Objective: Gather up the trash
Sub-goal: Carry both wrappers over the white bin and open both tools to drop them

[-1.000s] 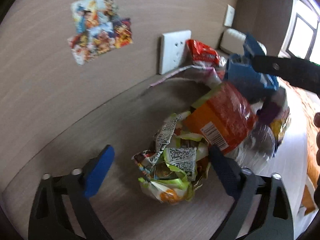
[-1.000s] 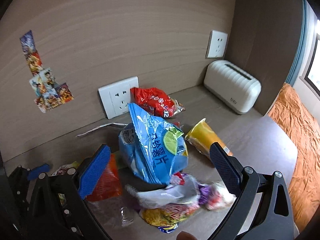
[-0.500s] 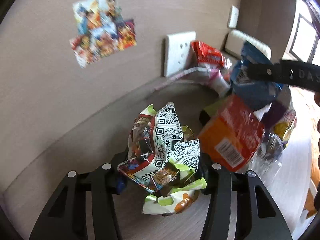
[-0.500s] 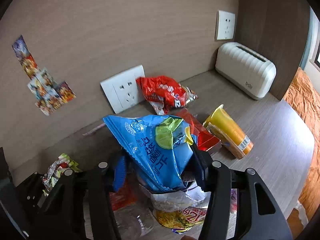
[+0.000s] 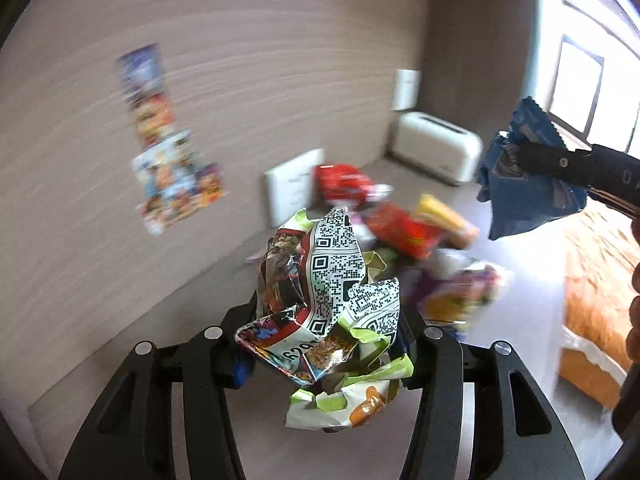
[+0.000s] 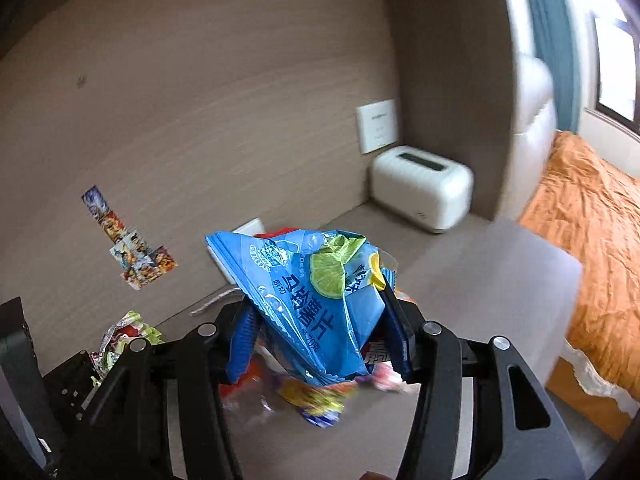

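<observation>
Trash half gathered: my left gripper [image 5: 324, 344] is clamped on a crumpled wrapper [image 5: 324, 320] and my right gripper [image 6: 316, 340] on a blue chip bag [image 6: 308, 304], both clear of the desk [image 6: 480, 280], where several wrappers [image 5: 404, 228] await collection.

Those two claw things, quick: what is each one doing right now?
Left gripper: closed on the crumpled wrapper.
Right gripper: closed on the blue chip bag.
</observation>
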`<state>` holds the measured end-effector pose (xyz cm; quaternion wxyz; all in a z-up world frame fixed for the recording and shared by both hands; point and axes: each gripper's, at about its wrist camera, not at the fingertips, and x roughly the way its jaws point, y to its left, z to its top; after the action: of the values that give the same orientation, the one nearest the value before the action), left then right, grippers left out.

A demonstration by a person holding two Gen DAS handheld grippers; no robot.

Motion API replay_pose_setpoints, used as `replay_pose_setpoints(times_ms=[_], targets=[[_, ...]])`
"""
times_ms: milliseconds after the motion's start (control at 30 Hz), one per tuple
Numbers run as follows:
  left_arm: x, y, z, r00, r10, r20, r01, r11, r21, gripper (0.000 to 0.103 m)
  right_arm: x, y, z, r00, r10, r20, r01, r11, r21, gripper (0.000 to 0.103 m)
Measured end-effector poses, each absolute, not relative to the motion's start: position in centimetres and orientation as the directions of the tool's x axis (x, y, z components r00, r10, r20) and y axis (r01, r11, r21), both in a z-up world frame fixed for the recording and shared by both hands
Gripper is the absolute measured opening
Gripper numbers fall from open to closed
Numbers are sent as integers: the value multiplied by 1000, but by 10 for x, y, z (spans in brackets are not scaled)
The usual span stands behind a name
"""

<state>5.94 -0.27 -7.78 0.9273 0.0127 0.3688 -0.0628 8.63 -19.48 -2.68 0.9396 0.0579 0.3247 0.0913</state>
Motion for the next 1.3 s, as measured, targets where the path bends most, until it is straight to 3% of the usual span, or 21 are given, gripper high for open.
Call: replay_pose_setpoints(times_ms=[367, 767, 1067, 1300], targets=[[44, -156, -90, 596, -348, -724, 477, 879, -30, 52, 16, -320, -41, 776, -15, -631, 143, 978, 153, 55], [24, -314, -160, 367, -436, -821, 680, 729, -83, 52, -28, -448, -107, 658, -143, -739, 383, 909, 165, 56], [16, -405, -285, 182, -394, -901, 720, 678, -151, 52, -25, -525, -240, 502, -78, -861, 494, 844, 211, 56], [16, -447, -422, 55, -329, -943, 721, 666, -190, 52, -13, -570, -375, 374, 12, -927, 545, 806, 230, 56]])
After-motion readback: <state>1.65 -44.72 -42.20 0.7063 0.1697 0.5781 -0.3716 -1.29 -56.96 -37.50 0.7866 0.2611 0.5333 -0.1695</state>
